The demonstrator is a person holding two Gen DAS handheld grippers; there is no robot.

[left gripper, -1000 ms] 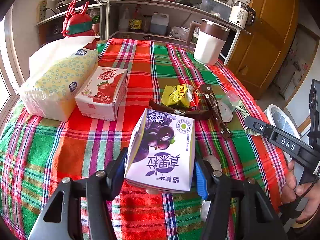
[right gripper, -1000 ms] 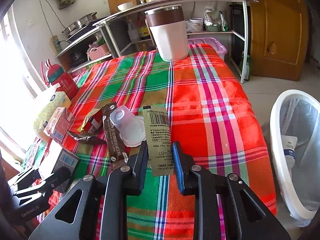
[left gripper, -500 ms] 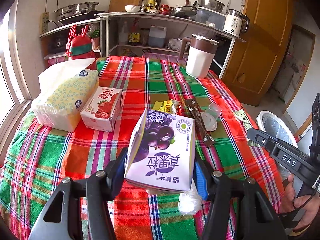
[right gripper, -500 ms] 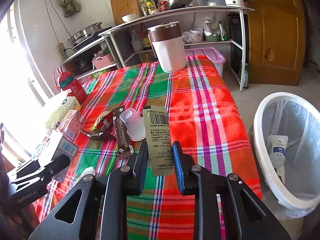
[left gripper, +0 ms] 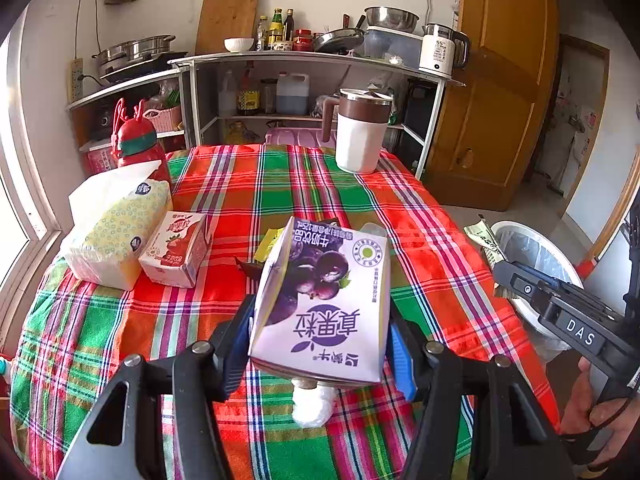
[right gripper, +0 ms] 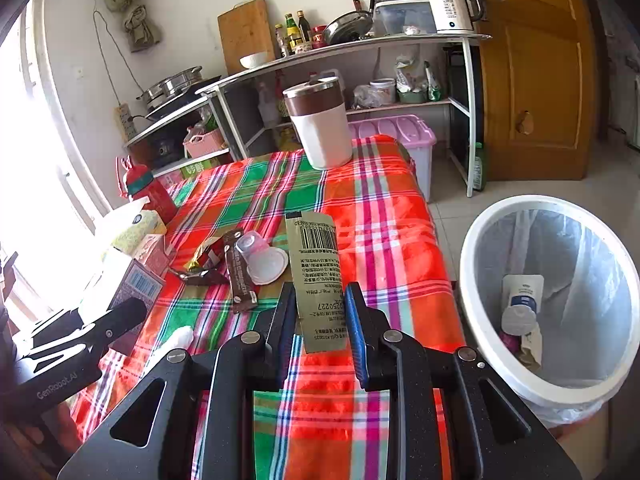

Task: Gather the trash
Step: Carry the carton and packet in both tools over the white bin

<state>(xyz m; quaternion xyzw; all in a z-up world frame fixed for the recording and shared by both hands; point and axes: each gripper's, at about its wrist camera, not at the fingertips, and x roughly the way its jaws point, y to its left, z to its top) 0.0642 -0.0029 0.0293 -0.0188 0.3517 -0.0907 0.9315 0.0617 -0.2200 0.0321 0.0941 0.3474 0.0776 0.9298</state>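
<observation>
My left gripper (left gripper: pixel 320 344) is shut on a purple milk carton (left gripper: pixel 324 300) and holds it above the plaid table (left gripper: pixel 120 320). My right gripper (right gripper: pixel 320 320) is shut on a flat olive-green sachet (right gripper: pixel 318 276), held over the table's right side. The white trash bin (right gripper: pixel 472 280) with a plastic liner stands on the floor to the right; it also shows in the left wrist view (left gripper: pixel 520 240). More trash lies mid-table: a brown wrapper (right gripper: pixel 238 276), a clear plastic cup (right gripper: pixel 256 248) on a lid, and a yellow-red wrapper (right gripper: pixel 204 256). A crumpled white wad (left gripper: pixel 312 404) lies under the carton.
A tissue pack (left gripper: pixel 116 232) and a strawberry milk carton (left gripper: pixel 176 252) sit at the table's left. A red bottle (left gripper: pixel 136 144) and a white-brown jug (left gripper: pixel 360 132) stand at the far edge. Shelves with kitchenware line the back wall. A wooden cabinet (right gripper: pixel 540 72) is at the right.
Both grippers have risen and pulled back from the table with their loads. The right gripper has swung toward the bin, which now shows larger and closer.
</observation>
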